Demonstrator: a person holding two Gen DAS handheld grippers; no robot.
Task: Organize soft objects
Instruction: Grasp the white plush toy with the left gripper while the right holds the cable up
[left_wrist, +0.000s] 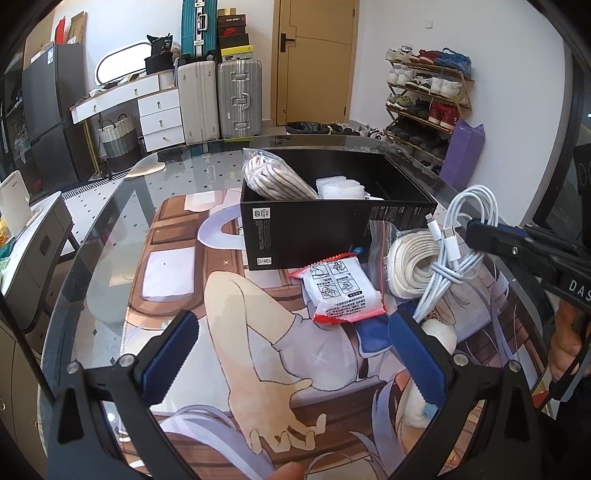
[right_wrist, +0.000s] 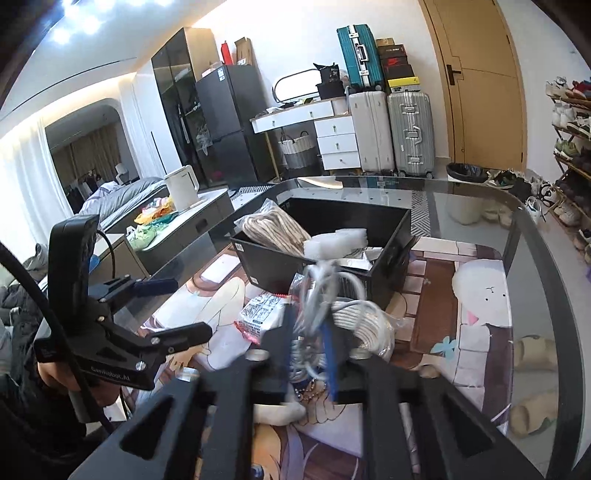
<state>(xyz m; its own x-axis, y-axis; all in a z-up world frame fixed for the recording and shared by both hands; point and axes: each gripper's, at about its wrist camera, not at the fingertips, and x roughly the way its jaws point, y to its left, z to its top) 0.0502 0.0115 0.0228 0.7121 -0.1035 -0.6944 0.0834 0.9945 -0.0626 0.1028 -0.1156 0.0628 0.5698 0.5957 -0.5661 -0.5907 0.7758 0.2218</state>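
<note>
A black box (left_wrist: 332, 229) stands on the printed mat and holds a bagged striped cloth (left_wrist: 273, 181) and white foam (left_wrist: 341, 188). My right gripper (left_wrist: 476, 230) is shut on a bundled white charging cable (left_wrist: 461, 240) and holds it above the mat, right of the box; in the right wrist view the cable (right_wrist: 314, 317) is blurred between the jaws of my right gripper (right_wrist: 310, 343). A coiled white cord in a clear bag (left_wrist: 410, 269) and a red-edged white packet (left_wrist: 340, 291) lie in front of the box. My left gripper (left_wrist: 295, 354) is open and empty above the mat.
The glass table (left_wrist: 110, 229) has a curved edge at left and far side. A white soft item (left_wrist: 439, 332) lies by my left gripper's right finger. Suitcases (left_wrist: 221, 99), a shoe rack (left_wrist: 428, 96) and a white kettle (right_wrist: 181, 188) stand beyond the table.
</note>
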